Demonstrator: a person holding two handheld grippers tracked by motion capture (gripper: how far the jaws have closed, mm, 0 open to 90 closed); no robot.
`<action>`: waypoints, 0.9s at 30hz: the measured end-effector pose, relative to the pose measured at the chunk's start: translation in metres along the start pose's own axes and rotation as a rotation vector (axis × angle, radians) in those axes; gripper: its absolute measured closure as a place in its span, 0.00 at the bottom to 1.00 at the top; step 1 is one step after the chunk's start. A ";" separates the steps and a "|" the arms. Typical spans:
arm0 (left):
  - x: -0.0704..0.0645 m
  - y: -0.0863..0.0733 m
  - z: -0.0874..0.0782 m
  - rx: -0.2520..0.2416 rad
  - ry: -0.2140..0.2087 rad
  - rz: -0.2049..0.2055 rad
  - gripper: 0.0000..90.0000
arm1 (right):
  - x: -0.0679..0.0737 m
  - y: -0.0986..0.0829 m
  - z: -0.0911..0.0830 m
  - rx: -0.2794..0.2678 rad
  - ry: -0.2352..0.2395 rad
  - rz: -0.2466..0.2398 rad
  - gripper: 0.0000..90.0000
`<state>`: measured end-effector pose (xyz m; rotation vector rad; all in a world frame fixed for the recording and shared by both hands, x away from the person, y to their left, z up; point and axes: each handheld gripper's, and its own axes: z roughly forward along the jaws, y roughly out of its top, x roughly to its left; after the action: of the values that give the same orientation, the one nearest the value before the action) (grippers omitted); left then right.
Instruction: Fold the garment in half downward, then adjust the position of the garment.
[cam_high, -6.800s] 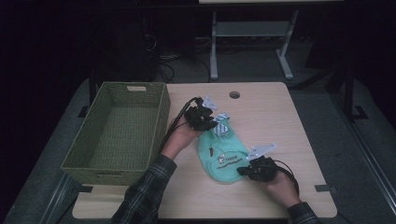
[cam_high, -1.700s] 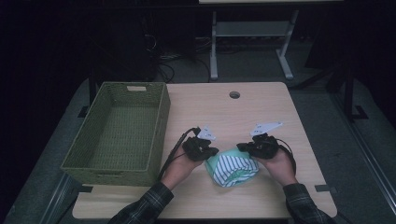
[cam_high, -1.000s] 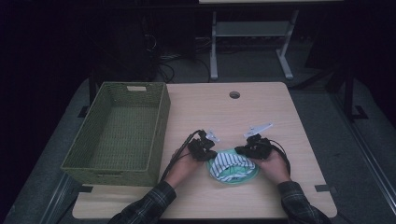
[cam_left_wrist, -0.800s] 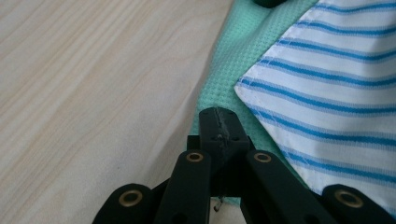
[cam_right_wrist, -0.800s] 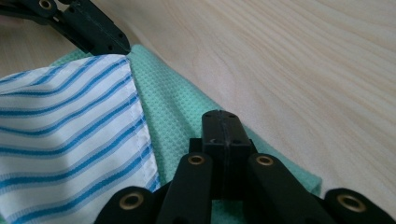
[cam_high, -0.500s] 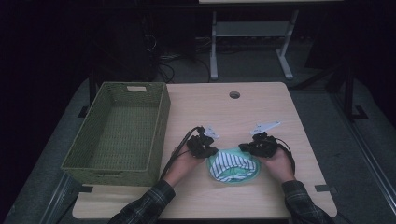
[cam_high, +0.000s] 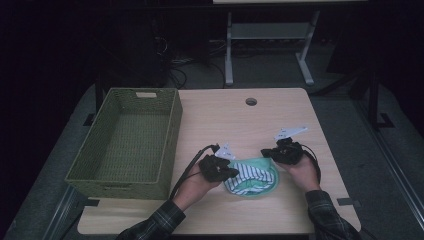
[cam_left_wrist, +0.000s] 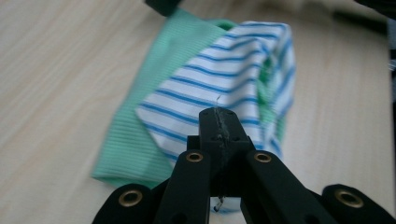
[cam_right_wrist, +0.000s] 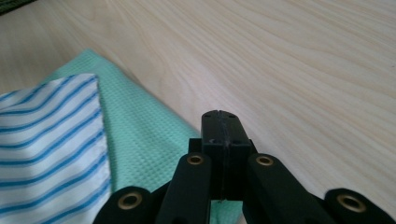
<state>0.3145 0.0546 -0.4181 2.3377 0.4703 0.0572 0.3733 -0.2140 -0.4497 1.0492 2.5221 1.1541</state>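
Left gripper view: left gripper (cam_left_wrist: 218, 126), jaws pressed together, tip over the blue-striped white part of the folded cloth (cam_left_wrist: 219, 88); whether fabric is pinched cannot be told. Right gripper view: right gripper (cam_right_wrist: 225, 128), jaws closed flat against each other, above the cloth's green edge. High view: cloth lies between both grippers on the near part of the wooden table (cam_high: 235, 120). Woven green basket (cam_high: 127, 142) stands on the table's left side.

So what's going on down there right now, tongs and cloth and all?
Left tongs shut on the striped cloth. Right tongs shut over its green edge, grip unclear. Cloth folded on the table. Basket off left, nothing blocking.
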 end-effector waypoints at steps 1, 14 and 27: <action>-0.003 -0.001 0.000 -0.003 -0.005 0.002 1.00 | -0.002 0.000 0.000 0.000 -0.001 0.000 1.00; -0.021 -0.014 0.026 0.103 -0.073 0.034 1.00 | -0.009 -0.006 0.013 0.040 -0.003 0.015 1.00; -0.005 -0.017 0.029 0.132 -0.016 0.029 1.00 | -0.009 -0.017 0.001 0.061 0.001 0.011 1.00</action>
<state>0.3091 0.0449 -0.4505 2.4731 0.4445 0.0214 0.3712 -0.2266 -0.4635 1.0779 2.5709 1.0868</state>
